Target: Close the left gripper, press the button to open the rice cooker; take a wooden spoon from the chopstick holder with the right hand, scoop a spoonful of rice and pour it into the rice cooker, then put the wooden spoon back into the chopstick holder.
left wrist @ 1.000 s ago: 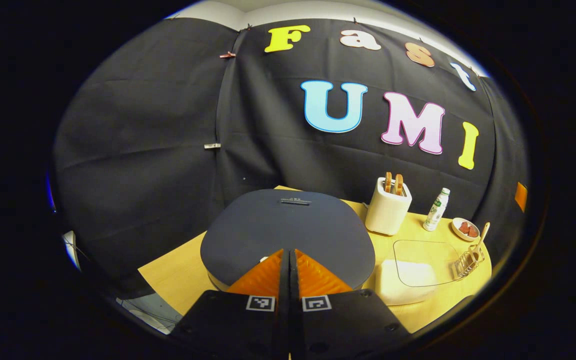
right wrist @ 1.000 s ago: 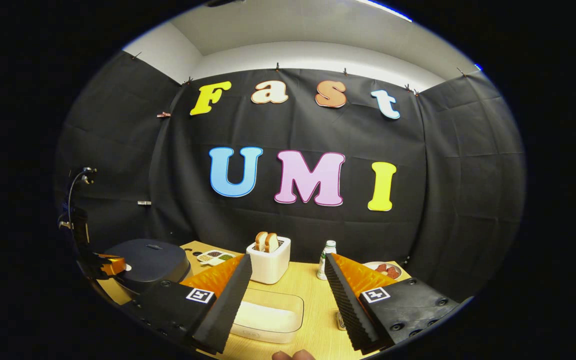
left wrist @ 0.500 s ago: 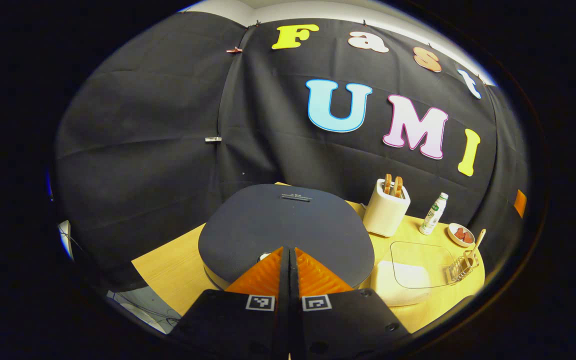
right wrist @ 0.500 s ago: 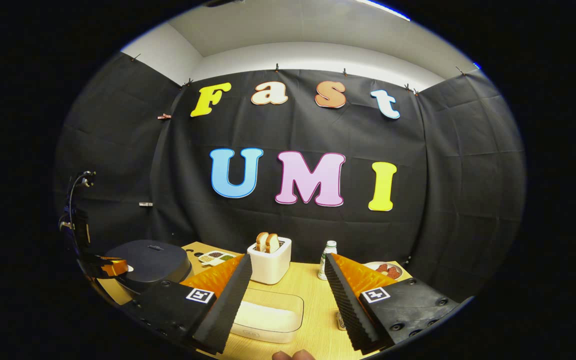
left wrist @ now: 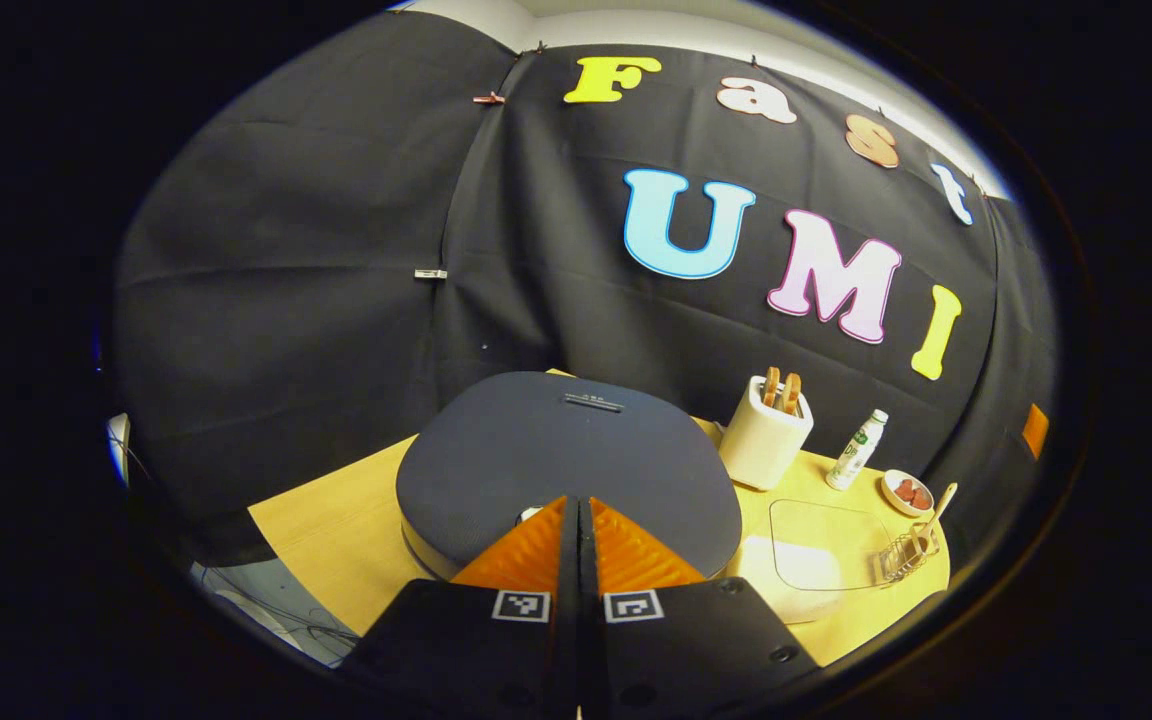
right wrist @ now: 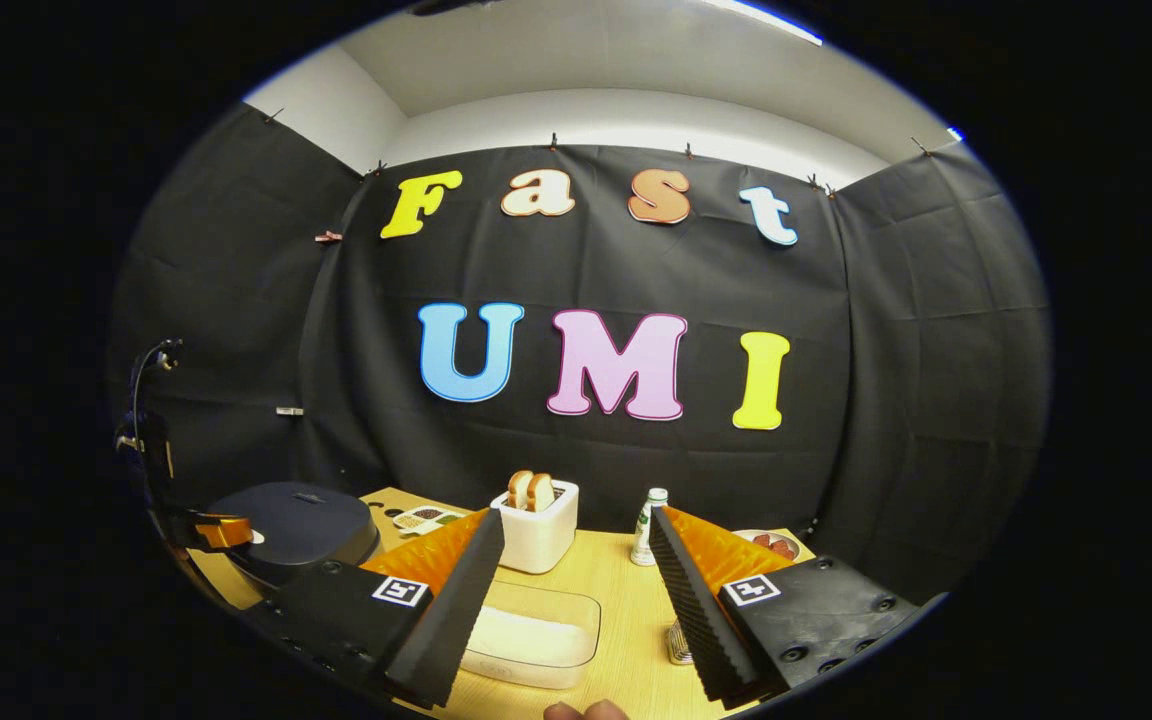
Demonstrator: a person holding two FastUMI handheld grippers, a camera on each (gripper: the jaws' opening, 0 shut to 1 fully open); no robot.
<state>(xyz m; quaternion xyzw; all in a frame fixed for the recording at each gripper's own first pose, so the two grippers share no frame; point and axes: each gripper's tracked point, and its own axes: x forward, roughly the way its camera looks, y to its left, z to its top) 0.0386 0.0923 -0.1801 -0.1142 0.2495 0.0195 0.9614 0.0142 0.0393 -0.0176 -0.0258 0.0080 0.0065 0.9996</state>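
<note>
The rice cooker (left wrist: 566,450) has a dark, flat lid that lies closed. My left gripper (left wrist: 576,500) is shut with nothing in it, its tips at the lid's front edge beside a small white button (left wrist: 528,515). In the right gripper view the rice cooker (right wrist: 296,520) sits at the far left with the left gripper (right wrist: 221,532) at its front. My right gripper (right wrist: 576,530) hangs open above the clear container of rice (right wrist: 531,640). The wooden spoon (left wrist: 939,500) stands in the wire chopstick holder (left wrist: 904,560) at the table's right end.
A white toaster (right wrist: 536,525) with two slices stands behind the rice container, with a small bottle (right wrist: 646,512) to its right. A dish of red food (right wrist: 771,543) and a divided seasoning tray (right wrist: 421,518) sit on the wooden table (left wrist: 336,530). A fingertip (right wrist: 586,710) shows at the bottom edge.
The left gripper has shifted slightly at the cooker's front and stays shut; the lid is still closed. The right gripper has barely moved and stays open.
</note>
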